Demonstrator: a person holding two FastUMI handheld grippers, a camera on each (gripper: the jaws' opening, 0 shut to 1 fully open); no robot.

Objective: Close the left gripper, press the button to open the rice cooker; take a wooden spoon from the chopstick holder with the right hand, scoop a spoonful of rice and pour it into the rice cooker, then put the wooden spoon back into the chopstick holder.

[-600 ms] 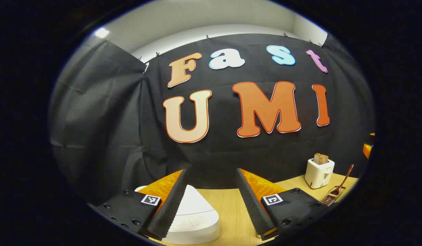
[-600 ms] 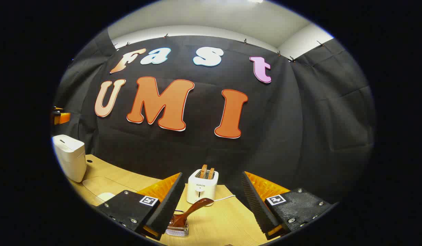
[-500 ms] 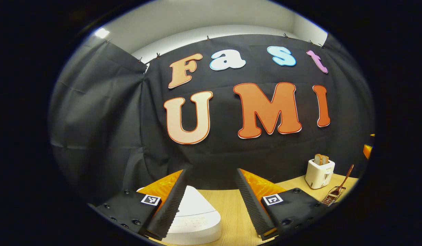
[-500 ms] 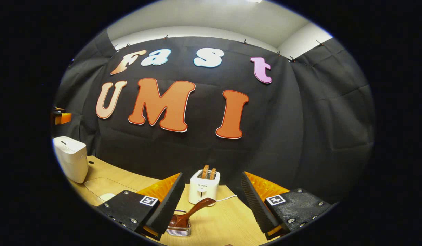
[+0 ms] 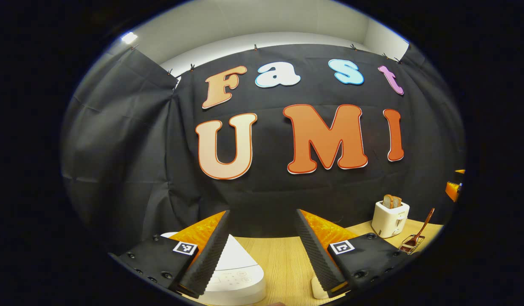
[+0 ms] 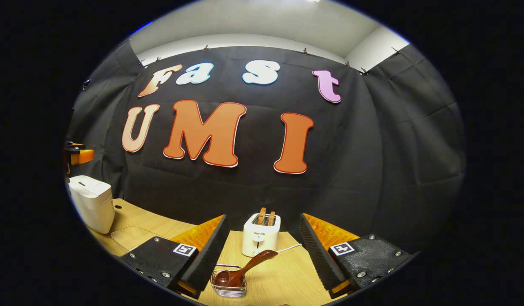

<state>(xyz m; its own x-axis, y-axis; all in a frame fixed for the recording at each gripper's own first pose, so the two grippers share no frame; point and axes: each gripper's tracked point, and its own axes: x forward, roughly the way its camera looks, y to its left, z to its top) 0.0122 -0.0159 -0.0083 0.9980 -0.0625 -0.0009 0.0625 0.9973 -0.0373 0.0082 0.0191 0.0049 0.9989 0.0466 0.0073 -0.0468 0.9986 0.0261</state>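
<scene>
The left gripper (image 5: 262, 250) hangs with jaws spread above the rice cooker (image 5: 234, 276), half hidden behind its finger. The right gripper (image 6: 262, 255), jaws likewise apart, frames the wooden spoon (image 6: 245, 270) in the chopstick holder (image 6: 229, 289) below.

White plastic rice cooker (image 6: 92, 203), lid plain white (image 5: 236, 272). Dark reddish-brown glossy wooden spoon (image 6: 245, 269). Silver wire-mesh chopstick holder (image 6: 229, 289). White plastic toaster (image 6: 260, 235) holding golden-brown bread slices (image 6: 266, 216). Light yellow wood-grain table (image 6: 283, 280). Black-and-white square markers (image 5: 184, 248).
</scene>
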